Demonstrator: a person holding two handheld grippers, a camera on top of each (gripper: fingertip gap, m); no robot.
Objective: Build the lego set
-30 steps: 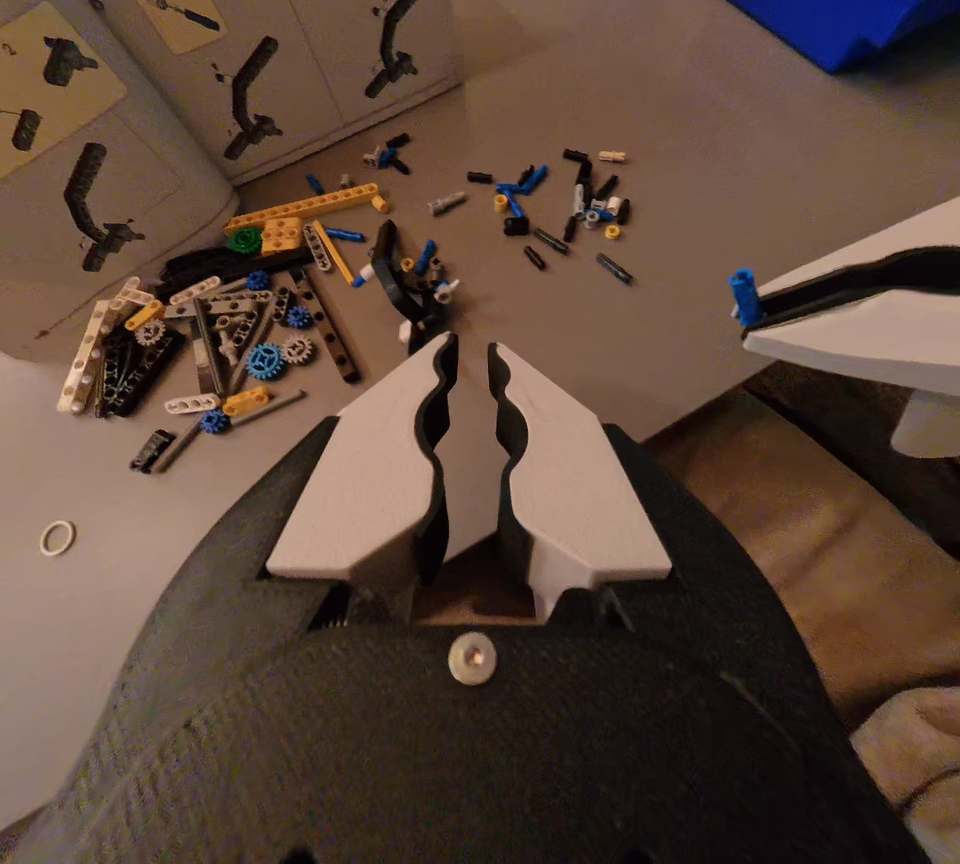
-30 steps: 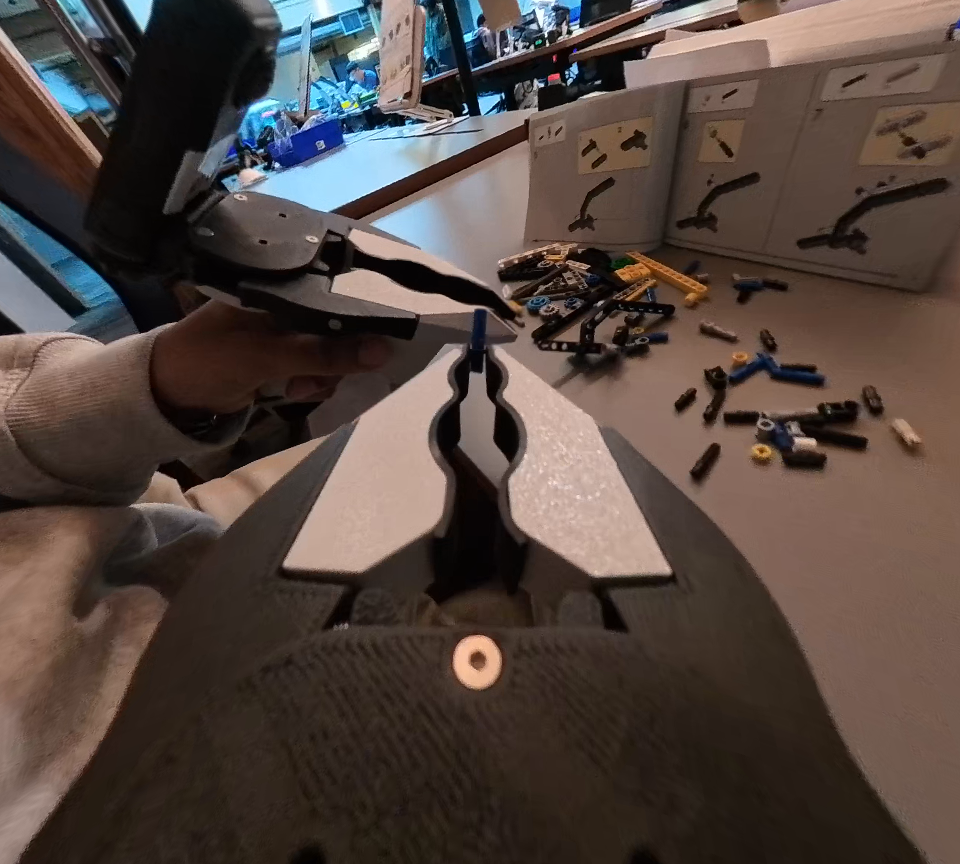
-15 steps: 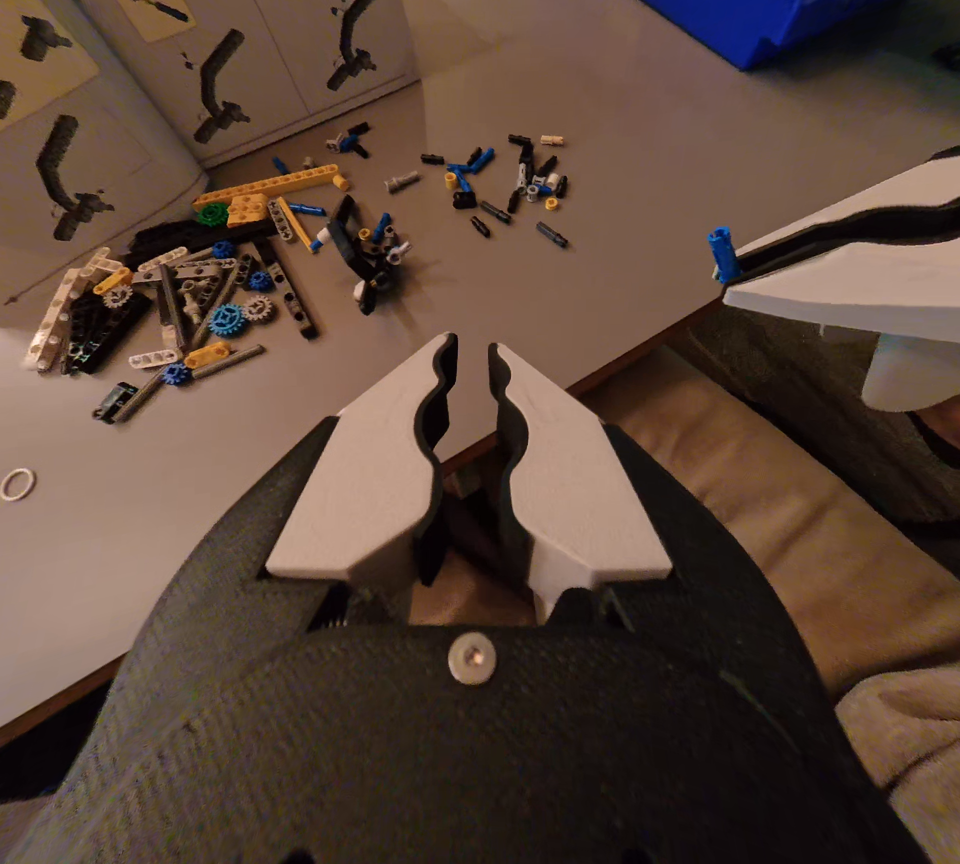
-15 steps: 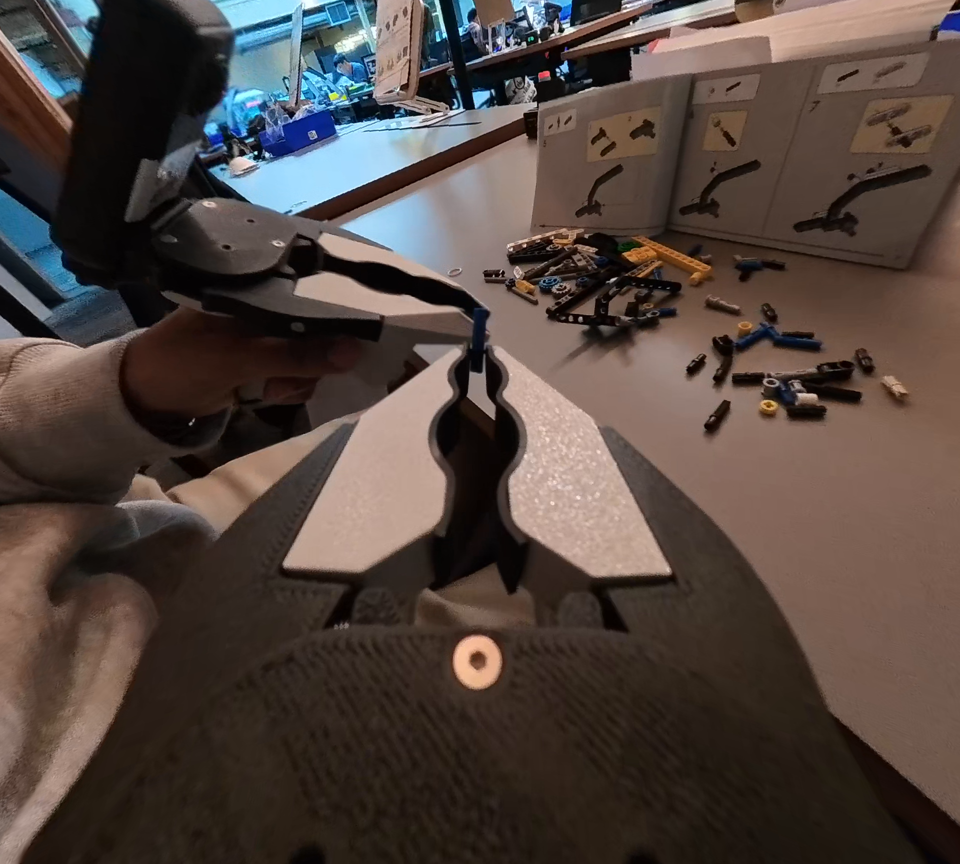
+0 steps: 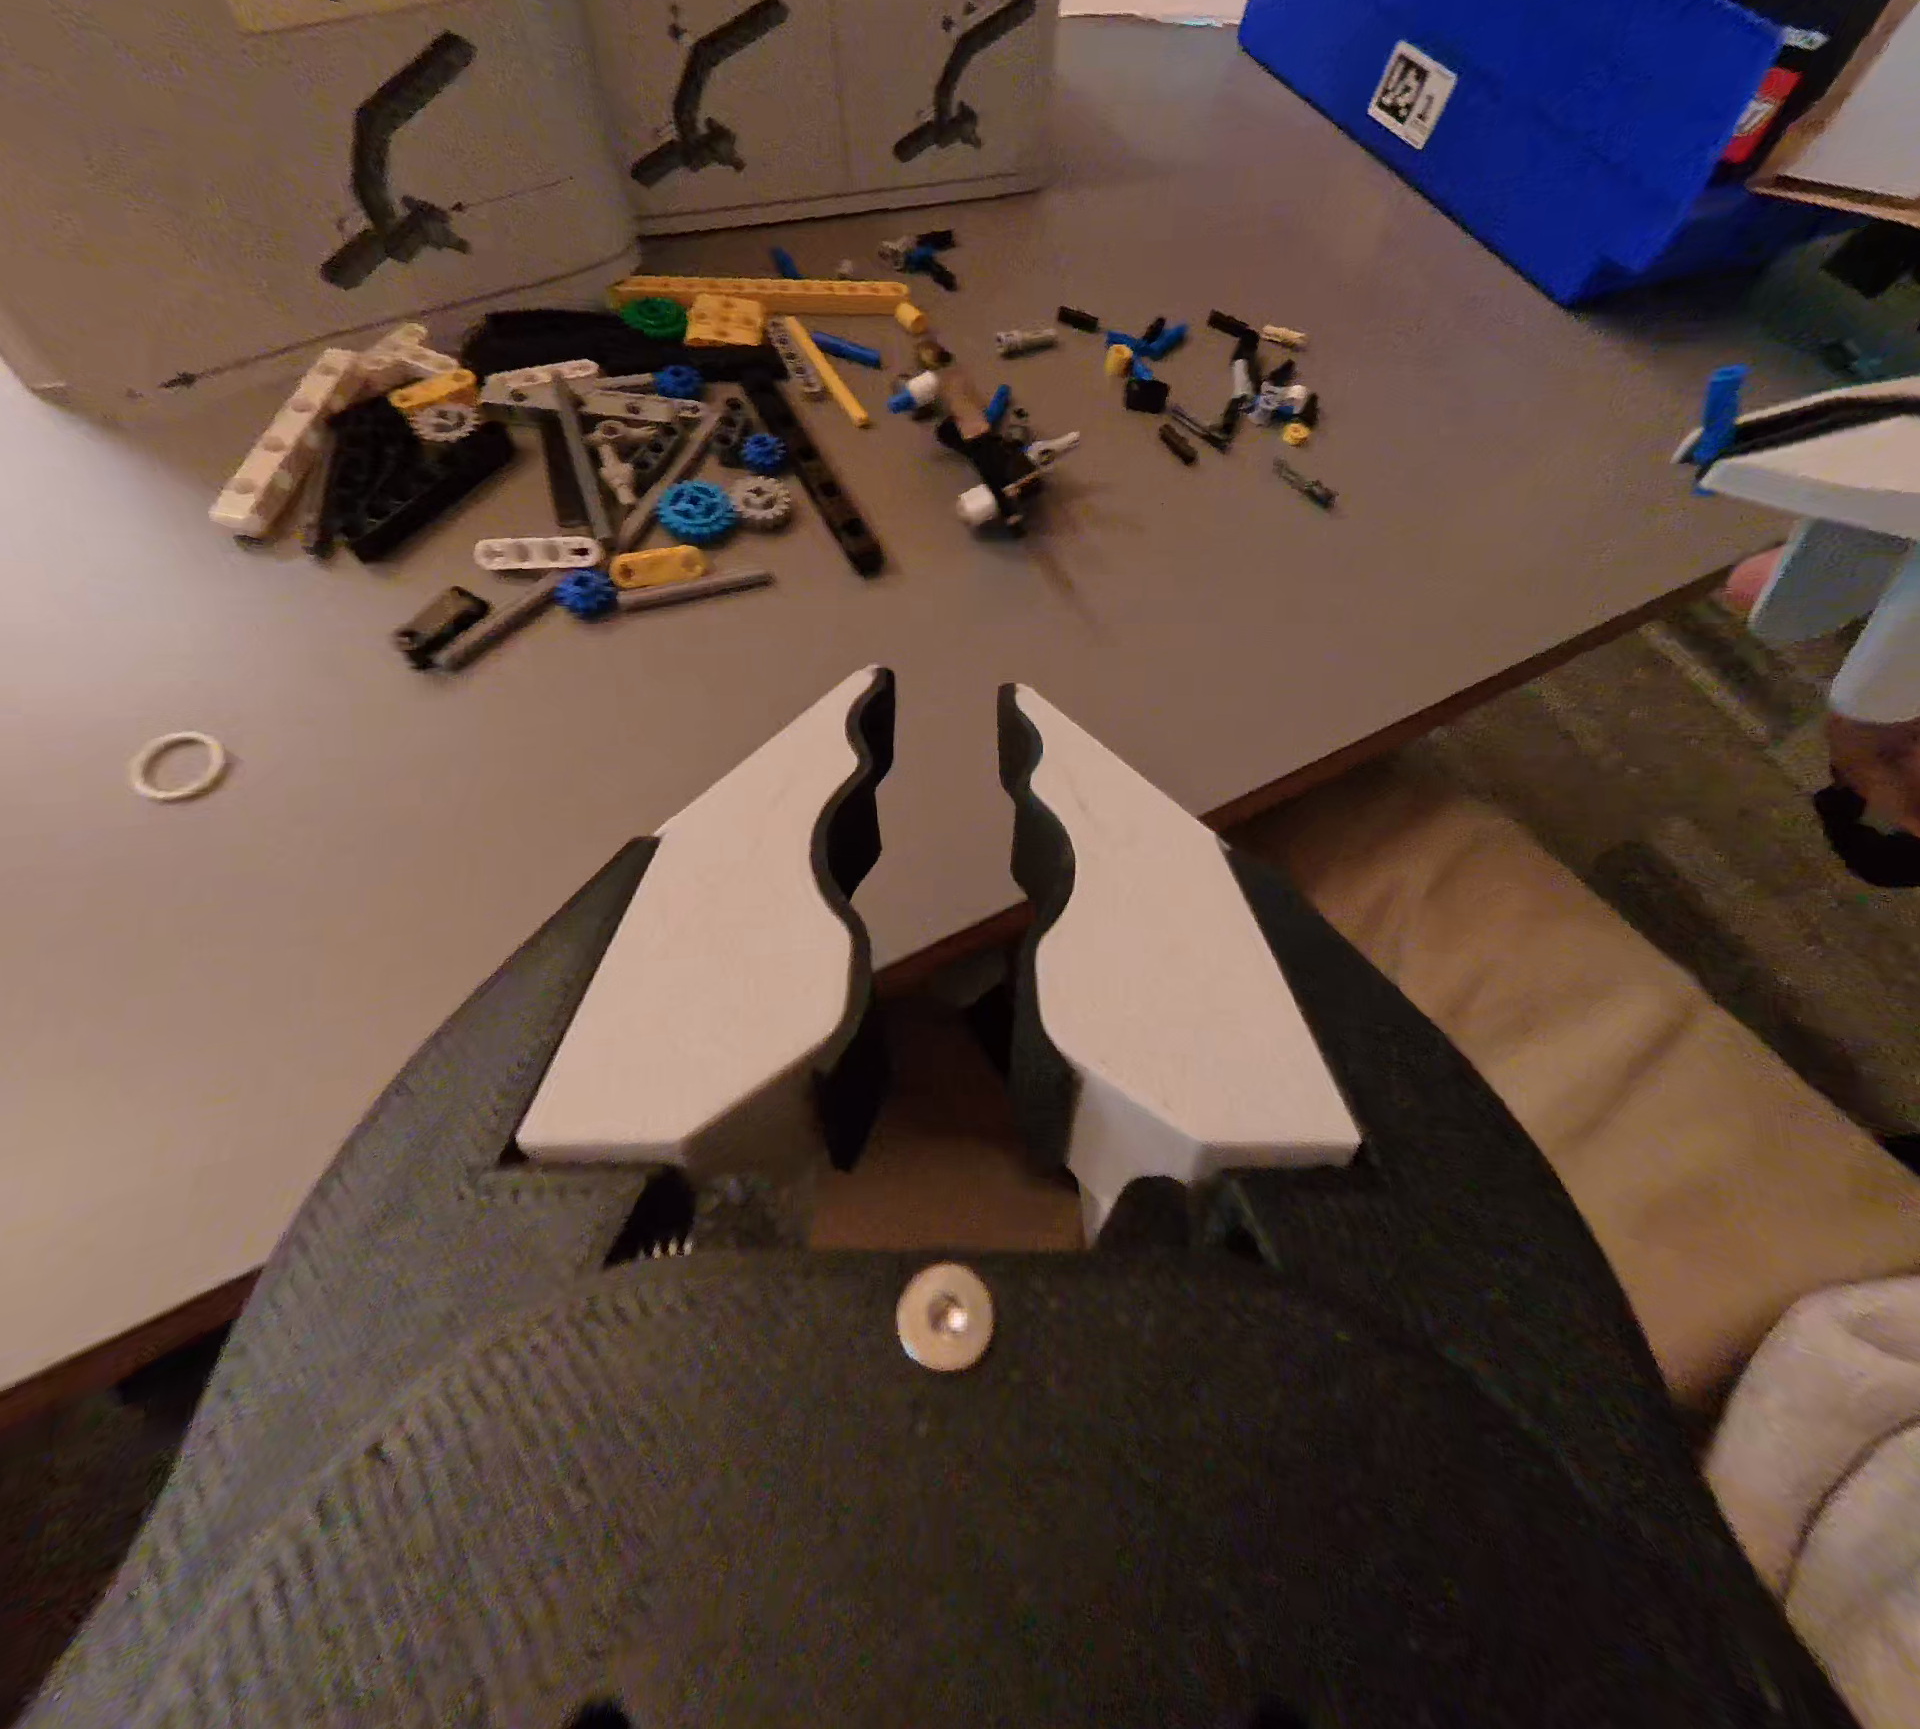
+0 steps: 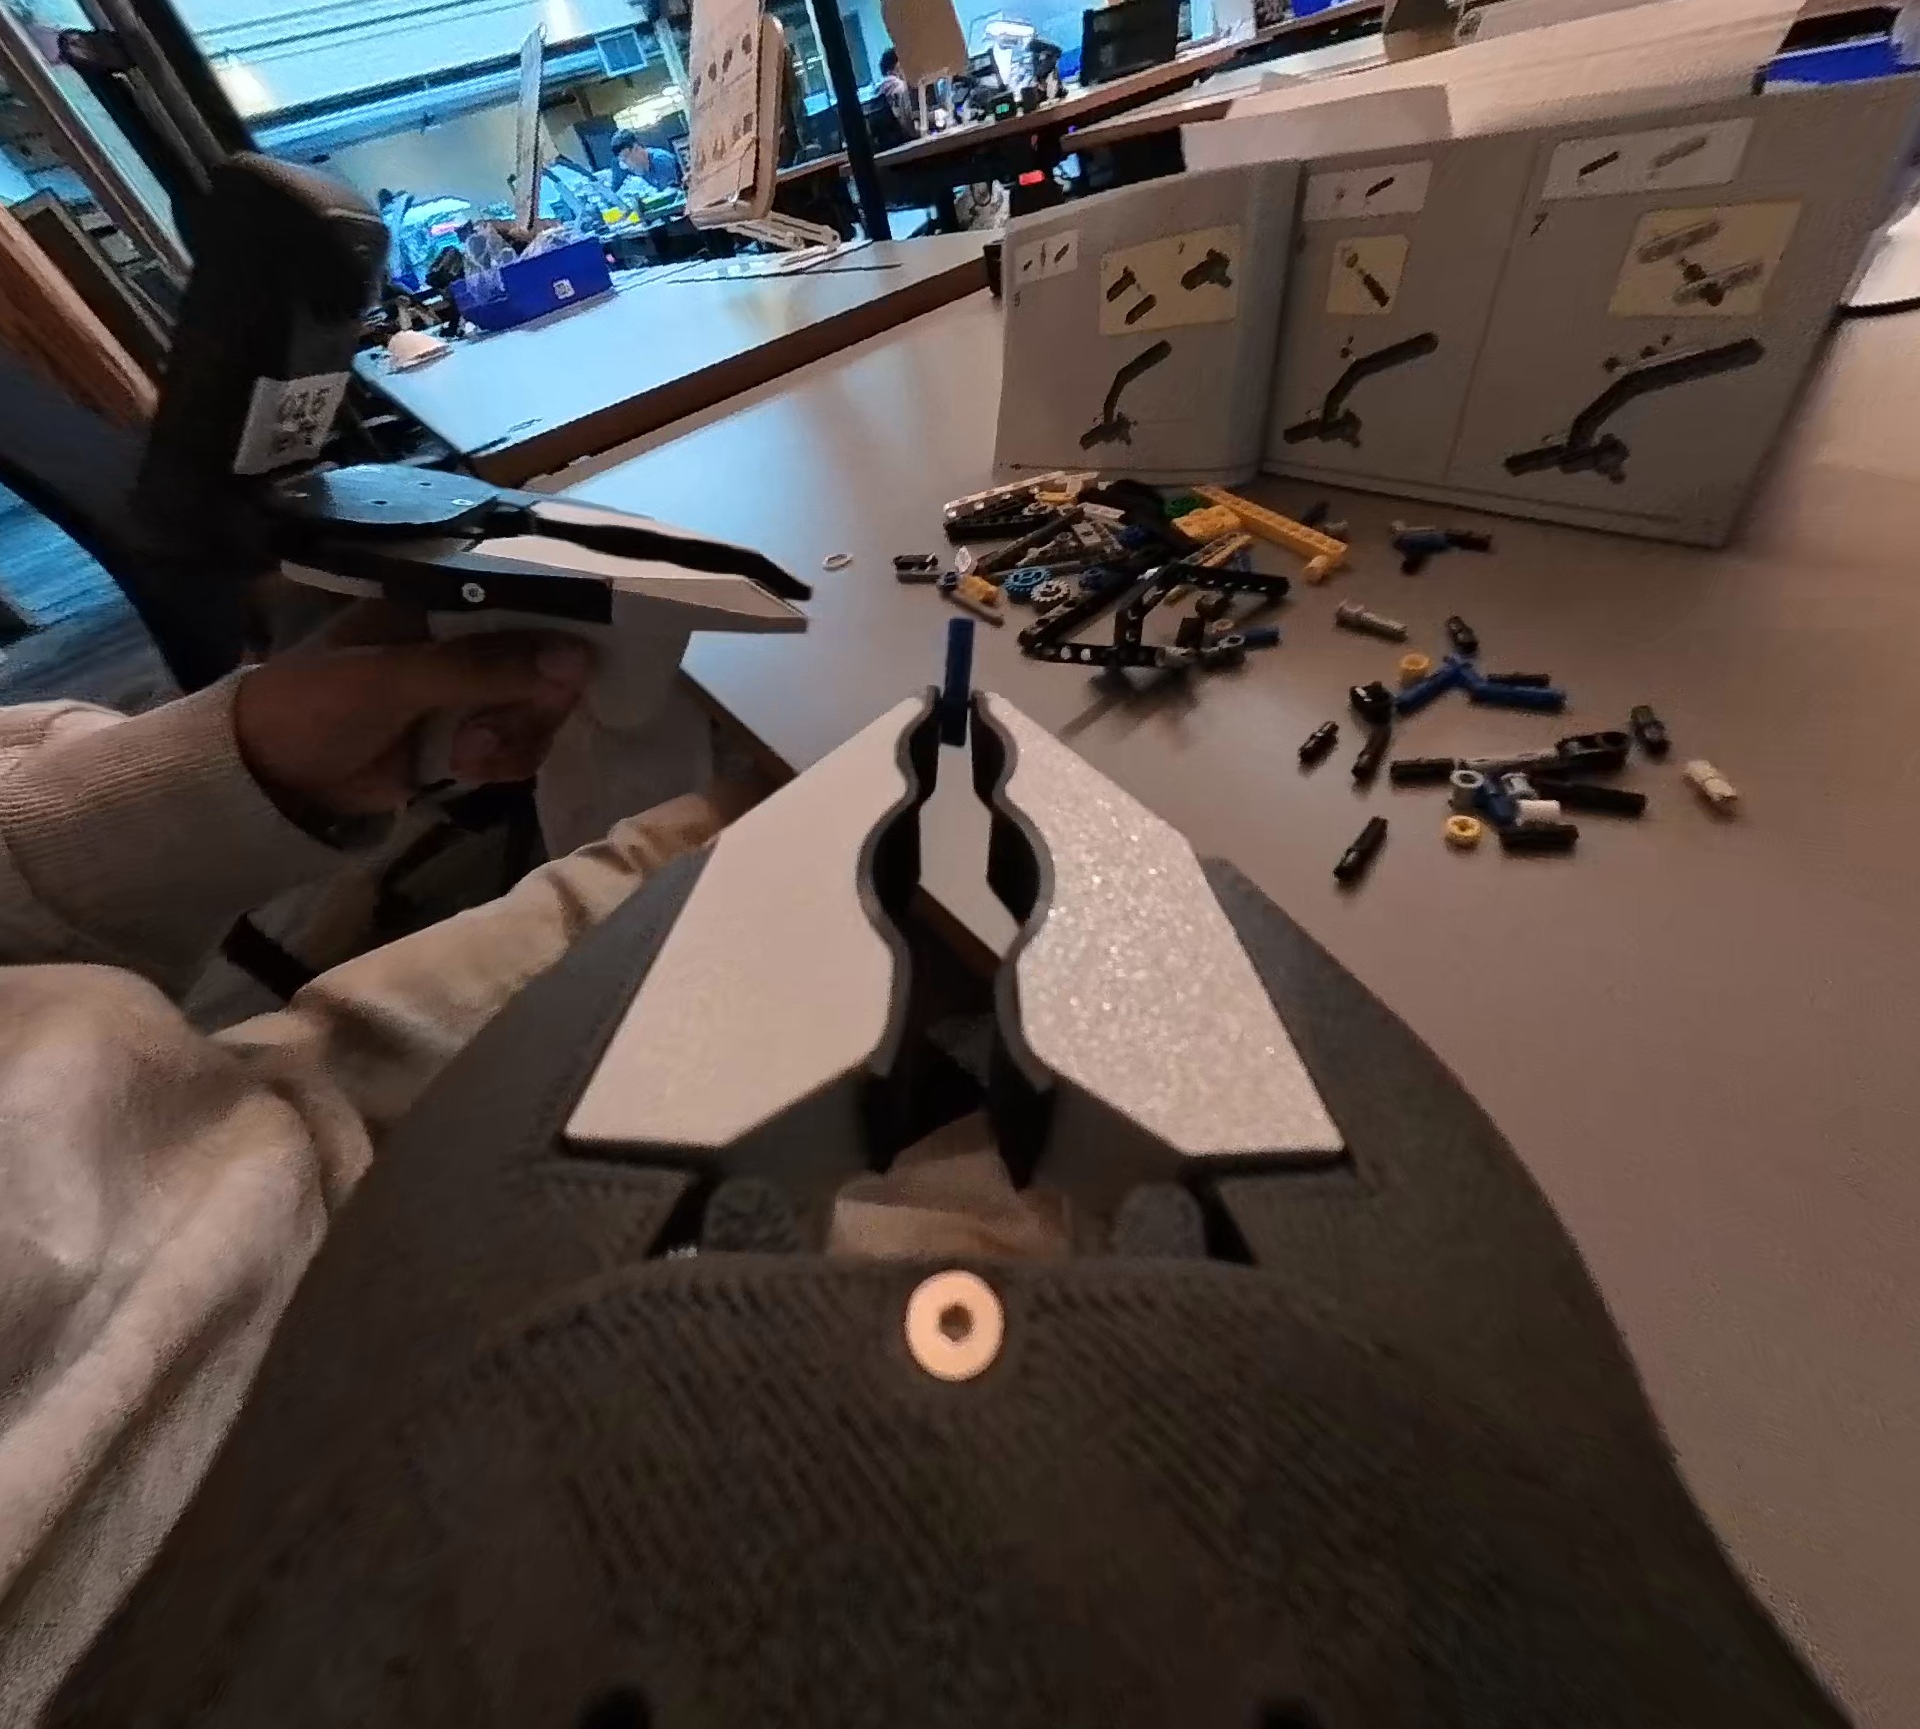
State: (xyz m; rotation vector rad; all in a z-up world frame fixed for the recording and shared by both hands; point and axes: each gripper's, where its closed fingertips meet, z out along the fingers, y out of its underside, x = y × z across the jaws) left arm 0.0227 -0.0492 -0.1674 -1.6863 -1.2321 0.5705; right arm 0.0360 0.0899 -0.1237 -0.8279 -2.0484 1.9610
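Observation:
My right gripper (image 6: 951, 711) is shut on a small blue pin (image 6: 956, 677) that sticks up from its tips; the pin also shows at the right edge of the left wrist view (image 5: 1720, 417). My left gripper (image 5: 948, 690) is open and empty above the table's near edge, and it shows to the left of the pin in the right wrist view (image 6: 727, 593). A black part-built assembly (image 5: 987, 458) lies on the grey table (image 5: 312, 900) between a pile of loose beams and gears (image 5: 623, 453) and a scatter of small pins (image 5: 1216, 391).
An open instruction booklet (image 5: 727, 17) stands behind the pieces. A blue bin (image 5: 1507, 69) sits at the far right. A white ring (image 5: 179, 765) lies alone at the left. The table edge runs under my left gripper, with a person's lap below.
My left gripper drew back from above the assembly to the table edge, and its jaws stand slightly wider. The right gripper kept hold of the blue pin. The two grippers' tips are farther apart.

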